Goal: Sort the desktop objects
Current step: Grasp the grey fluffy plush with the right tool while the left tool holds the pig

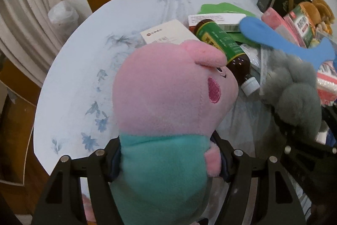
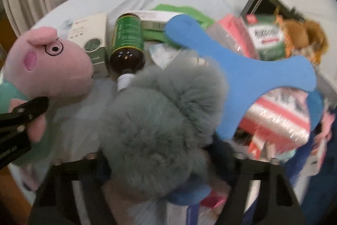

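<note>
Your left wrist camera looks forward along its gripper (image 1: 168, 159), close above the tabletop (image 1: 80, 81), with the pink pig plush (image 1: 168, 102) filling the near field. Your right wrist camera faces the same way from further right, blurred. The 2 views share the brown bottle (image 1: 229, 43), the blue paddle (image 1: 273, 35) and the grey furry toy (image 2: 155, 119).

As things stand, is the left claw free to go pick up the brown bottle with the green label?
Probably not. The left claw is shut on the pink pig plush, whose head covers part of the brown bottle. It would need to set the plush down first.
</note>
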